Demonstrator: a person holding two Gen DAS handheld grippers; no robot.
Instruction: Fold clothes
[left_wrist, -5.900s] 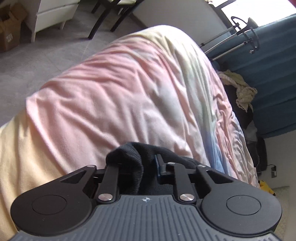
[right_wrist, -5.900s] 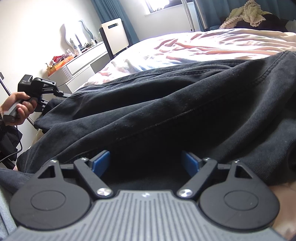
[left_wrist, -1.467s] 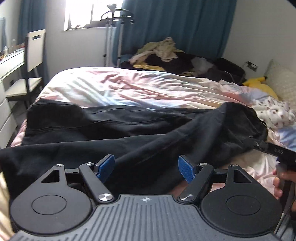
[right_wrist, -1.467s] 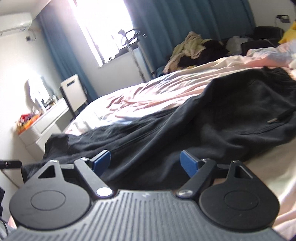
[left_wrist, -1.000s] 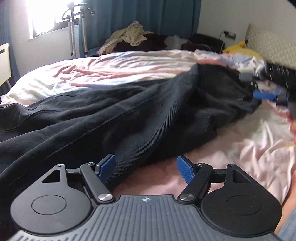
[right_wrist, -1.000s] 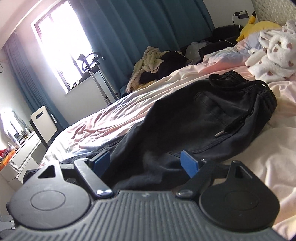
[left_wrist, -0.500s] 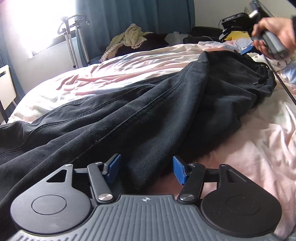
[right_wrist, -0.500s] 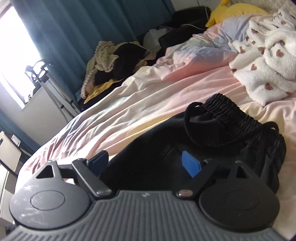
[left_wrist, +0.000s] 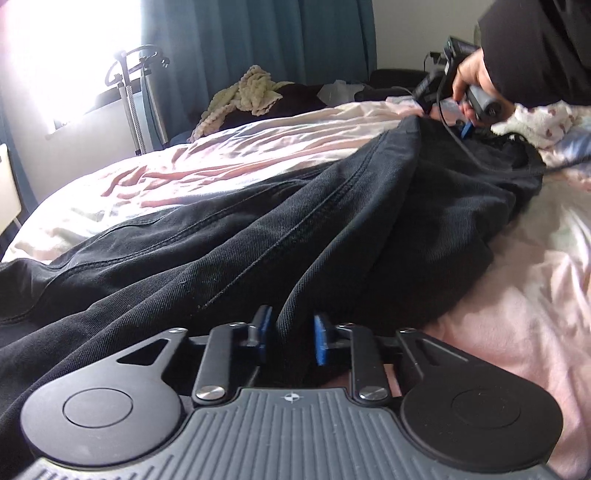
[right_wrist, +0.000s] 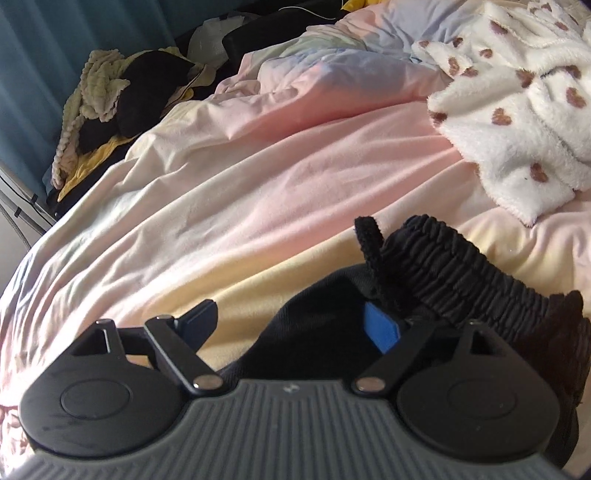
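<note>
While the black trousers (left_wrist: 332, 221) lie across the bed (left_wrist: 535, 295), the left tool (left_wrist: 291, 339) pinches a near fold. The right tool (right_wrist: 295, 328) gapes over their far waistband (right_wrist: 454, 273).

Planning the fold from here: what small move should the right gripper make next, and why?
Probably close the right gripper on the elastic waistband: its jaws stand open around the black trousers, while the left gripper already pinches a fold at the near edge.

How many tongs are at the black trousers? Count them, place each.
2. The left tongs pinch a fold at the near edge of the black trousers; the right tongs stand open over the gathered waistband at the far end. None seem hidden.
</note>
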